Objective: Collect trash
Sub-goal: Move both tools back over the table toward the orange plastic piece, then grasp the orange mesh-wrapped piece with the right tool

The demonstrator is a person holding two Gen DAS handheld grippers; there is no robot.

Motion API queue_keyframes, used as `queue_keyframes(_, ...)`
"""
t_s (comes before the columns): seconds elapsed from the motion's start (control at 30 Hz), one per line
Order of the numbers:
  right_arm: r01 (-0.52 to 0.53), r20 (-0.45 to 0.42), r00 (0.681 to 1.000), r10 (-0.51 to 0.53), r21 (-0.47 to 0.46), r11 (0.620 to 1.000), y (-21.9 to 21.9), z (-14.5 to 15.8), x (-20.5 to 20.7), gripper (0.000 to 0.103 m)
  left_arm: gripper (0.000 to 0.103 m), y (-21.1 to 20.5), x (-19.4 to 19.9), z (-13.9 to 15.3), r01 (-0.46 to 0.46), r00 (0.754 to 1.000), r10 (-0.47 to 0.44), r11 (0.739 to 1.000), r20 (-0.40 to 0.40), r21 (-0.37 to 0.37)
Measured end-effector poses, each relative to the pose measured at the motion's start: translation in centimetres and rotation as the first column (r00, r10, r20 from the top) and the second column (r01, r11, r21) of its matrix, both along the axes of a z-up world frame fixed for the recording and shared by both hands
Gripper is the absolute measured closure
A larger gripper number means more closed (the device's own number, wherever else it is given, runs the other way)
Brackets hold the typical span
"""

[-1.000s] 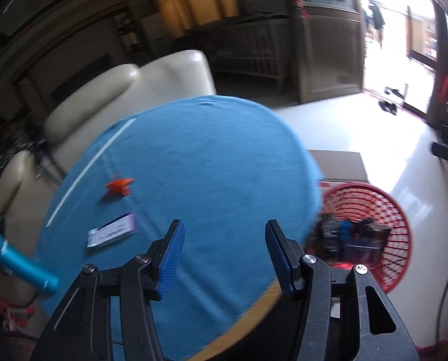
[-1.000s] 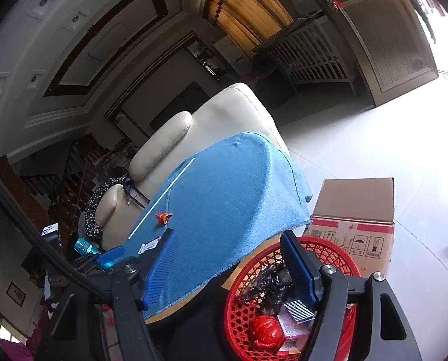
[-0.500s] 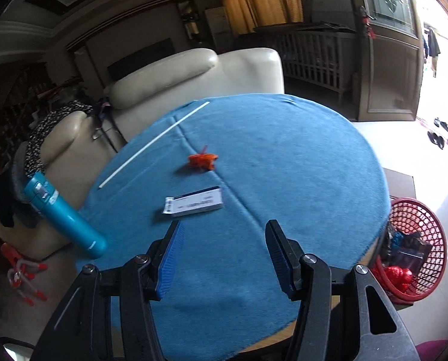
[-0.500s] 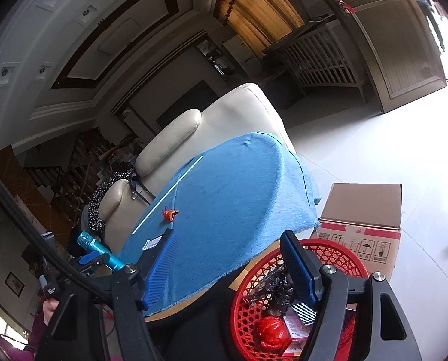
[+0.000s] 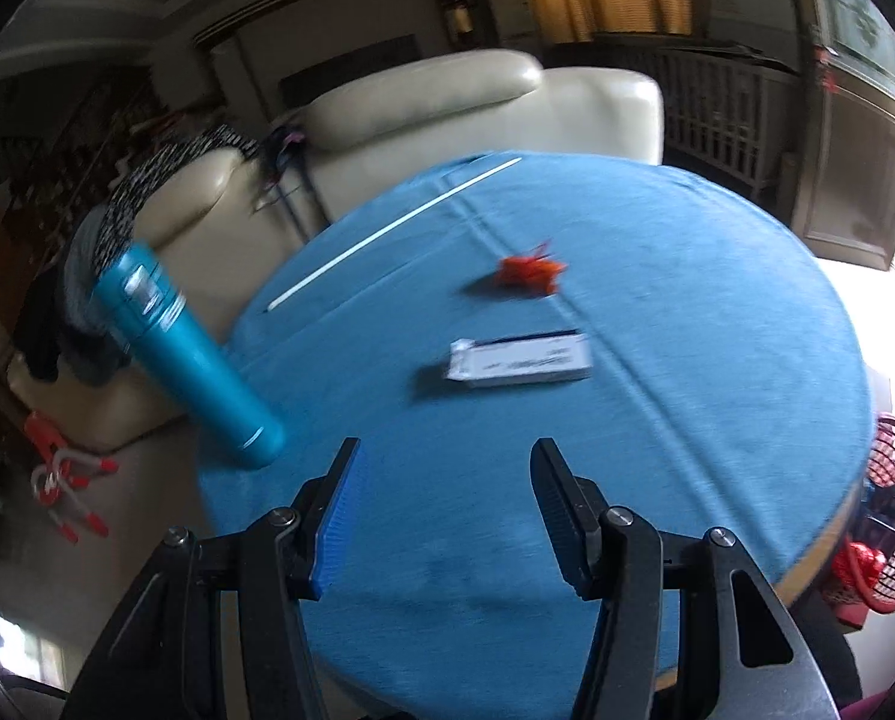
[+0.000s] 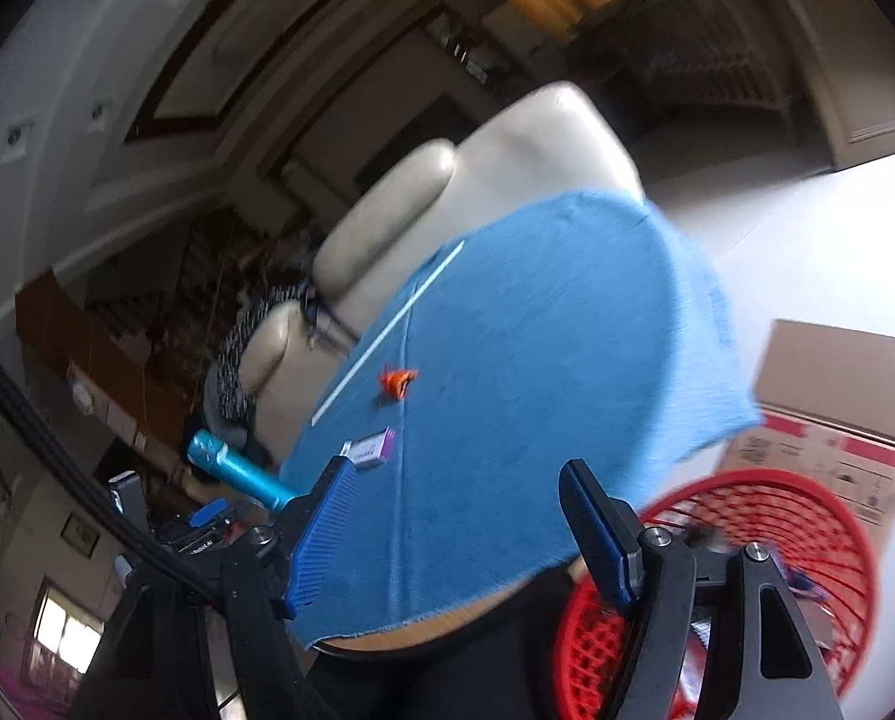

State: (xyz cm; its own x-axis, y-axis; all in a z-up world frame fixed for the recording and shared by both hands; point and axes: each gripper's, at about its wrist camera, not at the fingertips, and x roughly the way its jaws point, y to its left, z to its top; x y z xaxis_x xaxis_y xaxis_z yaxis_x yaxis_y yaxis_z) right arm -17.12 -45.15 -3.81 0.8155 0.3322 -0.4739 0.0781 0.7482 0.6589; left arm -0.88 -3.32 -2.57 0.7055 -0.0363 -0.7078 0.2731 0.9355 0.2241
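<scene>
A round table with a blue cloth (image 5: 717, 312) holds a small white box with a dark edge (image 5: 519, 363), an orange crumpled wrapper (image 5: 528, 271) behind it and a long white stick (image 5: 387, 234) at the far left. My left gripper (image 5: 444, 516) is open and empty, low over the cloth in front of the box. My right gripper (image 6: 456, 534) is open and empty at the table's right edge, above the red mesh basket (image 6: 795, 516). The box (image 6: 370, 450) and wrapper (image 6: 396, 383) also show in the right wrist view.
A teal bottle (image 5: 186, 354) stands at the table's left edge. The red basket (image 5: 891, 516) with trash sits on the floor at the right, next to a cardboard box (image 6: 831, 396). A cream sofa (image 5: 447, 114) stands behind the table.
My left gripper has swung left from the basket side and moved in over the table toward the box. My right gripper has shifted closer to the table edge. Both stayed open.
</scene>
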Motion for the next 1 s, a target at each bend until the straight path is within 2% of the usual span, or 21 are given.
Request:
queue_keyframes(0.17,-0.158,-0.100,0.983,0.155,-0.016,0.987,5.5,-1.4,9.5,0.030,0.046,4.2,2.0,-2.5,-0.070,0.996,0.069,0.997,-0.057,-0.018)
queue_keyframes(0.37,-0.320,-0.196,0.935,0.296,-0.107,0.941,13.6,-2.7,21.2,0.030,0.046,7.5,2.7,-4.8,-0.076,0.993,0.072,0.996,-0.095,-0.038)
queue_keyframes(0.53,-0.379,-0.245,0.913,0.326,-0.216,0.900,18.4,-4.0,31.4,0.030,0.046,10.1,2.1,-6.3,-0.069,0.991,0.066,0.997,-0.118,-0.028)
queue_keyframes(0.6,-0.394,-0.287,0.905,0.313,-0.287,0.873,20.2,-5.2,36.0,0.030,0.046,11.2,1.8,-6.7,-0.081,0.989,0.078,0.997,-0.124,-0.016)
queue_keyframes(0.77,-0.419,-0.361,0.885,0.294,-0.342,0.841,22.0,-8.0,43.0,0.030,0.046,13.1,1.5,-6.7,-0.079,0.989,0.077,0.997,-0.124,-0.007)
queue_keyframes(0.8,-0.427,-0.372,0.879,0.296,-0.342,0.837,22.4,-8.3,43.9,0.032,0.046,13.1,1.6,-6.6,-0.071,0.990,0.070,0.997,-0.120,-0.005)
queue_keyframes(0.9,-0.475,-0.439,0.850,0.290,-0.402,0.782,23.7,-9.9,45.4,0.059,0.046,12.5,2.6,-5.8,-0.026,0.995,0.026,1.000,-0.095,0.007)
queue_keyframes(0.93,-0.491,-0.447,0.846,0.292,-0.434,0.755,24.3,-10.4,45.5,0.061,0.046,12.0,3.1,-5.4,-0.001,0.996,0.002,1.000,-0.084,0.008)
queue_keyframes(1.0,-0.499,-0.440,0.846,0.301,-0.458,0.736,24.5,-10.3,44.8,0.062,0.046,10.8,4.0,-4.5,0.056,0.996,-0.056,0.998,-0.062,0.003)
